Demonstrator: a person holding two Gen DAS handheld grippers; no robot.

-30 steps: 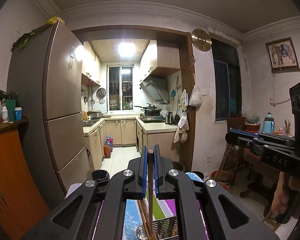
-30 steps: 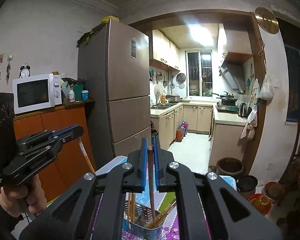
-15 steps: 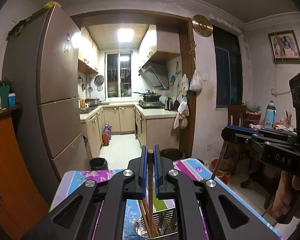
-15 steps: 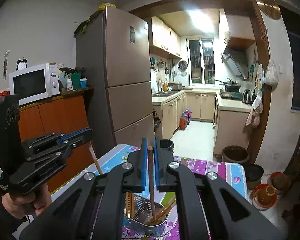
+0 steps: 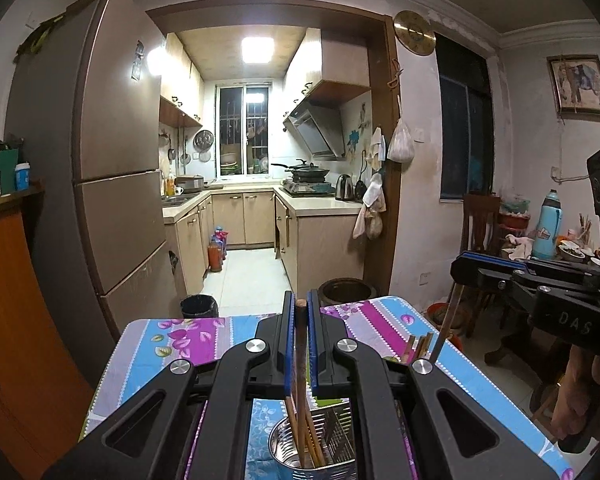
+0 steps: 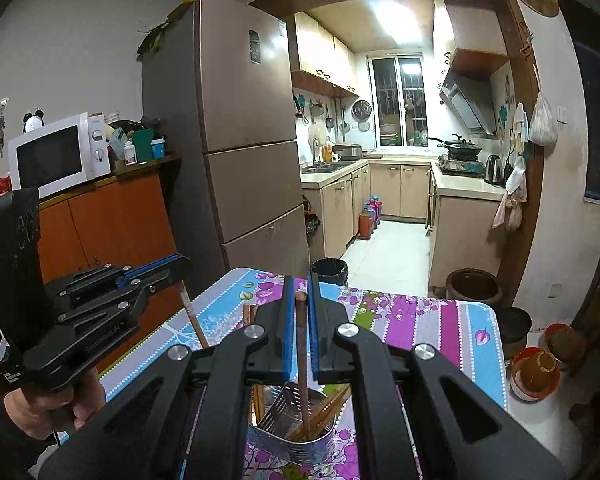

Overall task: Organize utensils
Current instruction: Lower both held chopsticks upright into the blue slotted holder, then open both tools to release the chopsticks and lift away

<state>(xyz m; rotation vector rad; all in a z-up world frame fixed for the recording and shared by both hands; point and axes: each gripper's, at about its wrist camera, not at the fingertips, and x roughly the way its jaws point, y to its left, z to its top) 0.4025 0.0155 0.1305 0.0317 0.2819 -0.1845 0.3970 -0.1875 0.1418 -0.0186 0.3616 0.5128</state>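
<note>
Two claws, one chopstick each: my left claw [image 5: 299, 344] is nipped tight on a brown chopstick [image 5: 300, 354] held near upright, lower end inside the metal holder [image 5: 300, 454] near the worktop's [image 5: 160, 356] front edge, and my right claw [image 6: 299, 332] pinches a second chopstick [image 6: 302, 360] the same way, so each should drop straight in. Holder already packed with chopsticks and a perforated divider [image 6: 280, 404], so incoming tips may jam; both claws crowd the same rim, while the fridge [image 6: 244, 120] and the bin [image 5: 198, 306] stand well apart.
</note>
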